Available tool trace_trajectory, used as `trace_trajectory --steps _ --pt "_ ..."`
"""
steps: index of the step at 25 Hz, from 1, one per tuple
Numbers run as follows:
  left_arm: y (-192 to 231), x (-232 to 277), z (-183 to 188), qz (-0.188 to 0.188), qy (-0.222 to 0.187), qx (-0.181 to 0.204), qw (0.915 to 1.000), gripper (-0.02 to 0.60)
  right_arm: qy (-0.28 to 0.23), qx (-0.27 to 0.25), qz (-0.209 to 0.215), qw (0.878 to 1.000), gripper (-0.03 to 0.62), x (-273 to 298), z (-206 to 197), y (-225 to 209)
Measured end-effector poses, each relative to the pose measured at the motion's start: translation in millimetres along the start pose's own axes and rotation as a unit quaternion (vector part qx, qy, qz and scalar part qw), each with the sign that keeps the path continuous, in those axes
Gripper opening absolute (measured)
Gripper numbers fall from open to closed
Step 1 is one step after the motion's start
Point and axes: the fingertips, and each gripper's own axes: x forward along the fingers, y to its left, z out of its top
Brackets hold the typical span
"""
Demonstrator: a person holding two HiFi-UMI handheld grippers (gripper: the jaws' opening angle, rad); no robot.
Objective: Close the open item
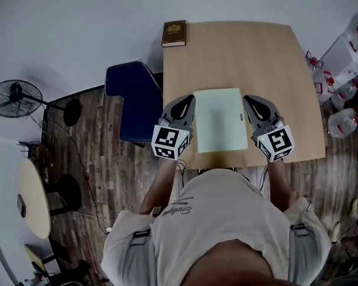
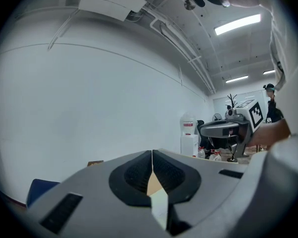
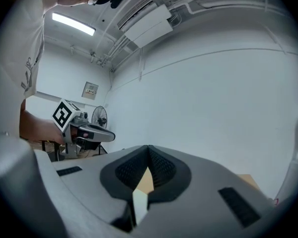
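A flat pale green folder-like item [image 1: 218,120] lies on the wooden table [image 1: 244,52], near its front edge. It looks flat, with no raised cover. My left gripper [image 1: 187,100] rests just left of it and my right gripper [image 1: 250,100] just right of it, both a little apart from its edges. In the left gripper view the jaws of the left gripper [image 2: 152,152] meet at their tips with nothing between them. The right gripper [image 3: 148,147] shows the same in its own view. Each gripper view also shows the other gripper across the table.
A brown book [image 1: 173,33] lies at the table's far left corner. A blue chair [image 1: 134,100] stands left of the table, a floor fan [image 1: 15,98] farther left. Water bottles [image 1: 345,70] crowd the right side. A small round table [image 1: 33,198] is at lower left.
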Motion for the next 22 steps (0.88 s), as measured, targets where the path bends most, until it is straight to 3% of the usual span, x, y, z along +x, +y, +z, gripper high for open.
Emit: trace_trajectory --steps 22 --pt "-7.7 -2.0 -15.7 -0.002 0.015 -0.01 0.9998 0.015 0.001 0.016 0.008 1.0 -0.006 -1.4 -6.8 3.0"
